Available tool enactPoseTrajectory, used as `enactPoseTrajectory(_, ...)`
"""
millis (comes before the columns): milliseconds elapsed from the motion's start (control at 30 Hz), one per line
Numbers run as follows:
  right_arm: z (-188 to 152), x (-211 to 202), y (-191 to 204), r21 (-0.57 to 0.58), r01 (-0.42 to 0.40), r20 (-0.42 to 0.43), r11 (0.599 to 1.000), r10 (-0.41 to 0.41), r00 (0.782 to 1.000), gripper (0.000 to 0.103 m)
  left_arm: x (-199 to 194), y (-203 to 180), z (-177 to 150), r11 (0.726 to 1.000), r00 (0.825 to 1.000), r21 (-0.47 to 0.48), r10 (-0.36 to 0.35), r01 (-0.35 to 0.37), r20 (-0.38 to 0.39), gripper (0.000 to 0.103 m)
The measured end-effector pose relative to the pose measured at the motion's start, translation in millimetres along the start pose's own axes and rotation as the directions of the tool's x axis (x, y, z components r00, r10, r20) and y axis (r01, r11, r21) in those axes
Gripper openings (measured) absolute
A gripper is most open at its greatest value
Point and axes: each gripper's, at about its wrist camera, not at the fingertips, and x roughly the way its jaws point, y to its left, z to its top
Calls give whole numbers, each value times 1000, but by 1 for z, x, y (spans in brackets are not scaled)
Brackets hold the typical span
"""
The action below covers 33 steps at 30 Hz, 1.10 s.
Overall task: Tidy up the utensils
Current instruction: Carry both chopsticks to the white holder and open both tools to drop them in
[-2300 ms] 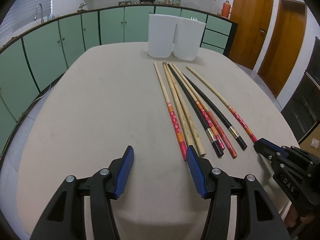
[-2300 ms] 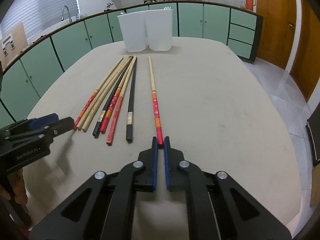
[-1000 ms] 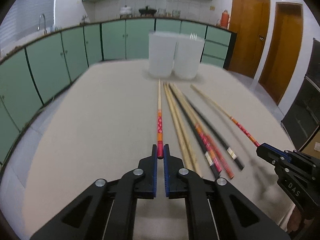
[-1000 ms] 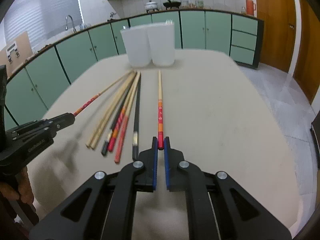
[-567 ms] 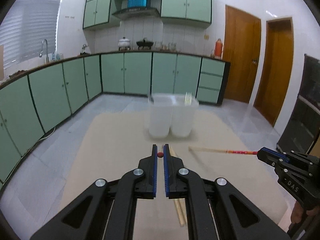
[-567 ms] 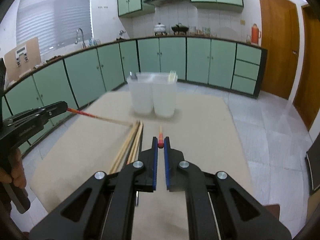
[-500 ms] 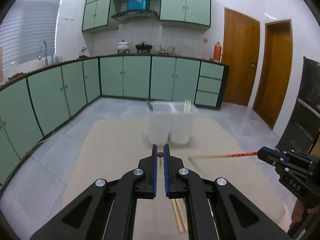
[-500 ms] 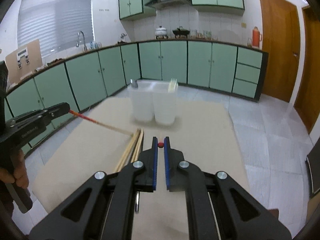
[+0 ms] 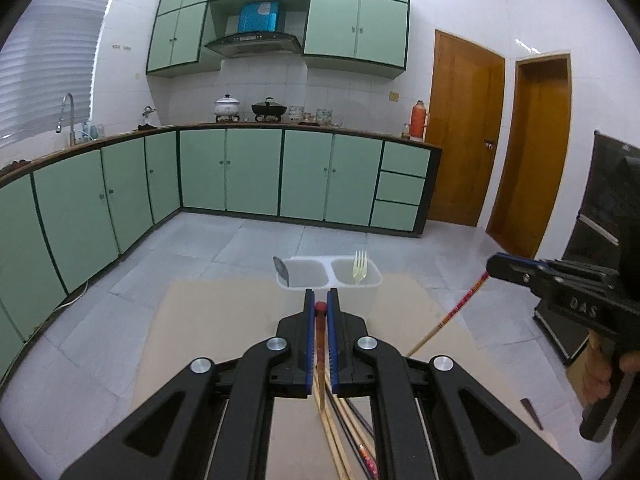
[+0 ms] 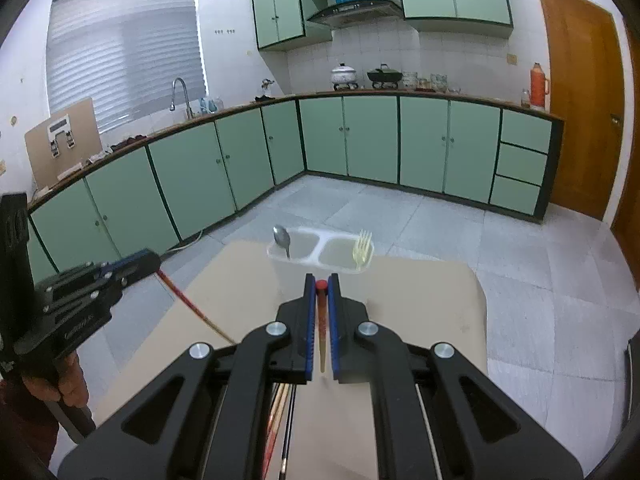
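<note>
My left gripper [image 9: 320, 305] is shut on a red-ended chopstick [image 9: 320, 307] and holds it well above the beige table [image 9: 224, 320], its shaft hanging down. My right gripper [image 10: 321, 283] is shut on another red-ended chopstick [image 10: 321, 286], also lifted and hanging down; it shows in the left wrist view [image 9: 452, 314]. The left one shows in the right wrist view [image 10: 192, 308]. Two white holders stand at the table's far end, one with a spoon [image 9: 281, 270], one with a pale fork [image 9: 360, 266]. Several chopsticks [image 9: 344, 432] lie on the table below.
Green kitchen cabinets [image 9: 248, 172] run along the back and left walls. Grey tiled floor [image 9: 224, 240] lies beyond the table's far edge. Wooden doors [image 9: 464, 132] are at the right. The person's hand [image 10: 68, 376] grips the left tool's handle.
Both grippers have risen higher with their chopsticks and tilted, so the chopsticks hang steeper. The holders now sit lower and I see into their tops.
</note>
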Motion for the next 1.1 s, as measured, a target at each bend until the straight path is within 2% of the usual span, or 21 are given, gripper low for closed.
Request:
enactPoseTrajectory(200,40,-3,-8,9,-50,37,999,50,998,5,-6,4,27,1000,999,-1,-26,26,46,6)
enactPoseTrajectory(467,102,-8,-17,-12,-32,144,999,33,989,5,-14,-1,89,999,981,17,-34,31,190,6)
enactPoseTrajectory(633,126,5,-25,-12,-3,169,1000,5,986,5,6,-7,123,1000,966,28,-15,8,260,6)
enactPoseTrajectory(733,129,27,-31,1,2,147,1000,-2,989,5,27,-10,132,999,959,36,12,-23,284,6)
enactPoseTrajectory(900,119,61,-37,21,20,107,1000,-22,994,5,77,-11,128,998,964,29,47,-56,261,6)
enactPoseTrajectory(1033,106,91,-42,37,11,49,999,-13,999,5,122,-5,109,999,989,17,46,-49,140,6)
enactPoseTrajectory(1100,99,98,-43,45,3,23,999,-4,1000,6,134,0,101,999,995,-3,50,-50,86,6)
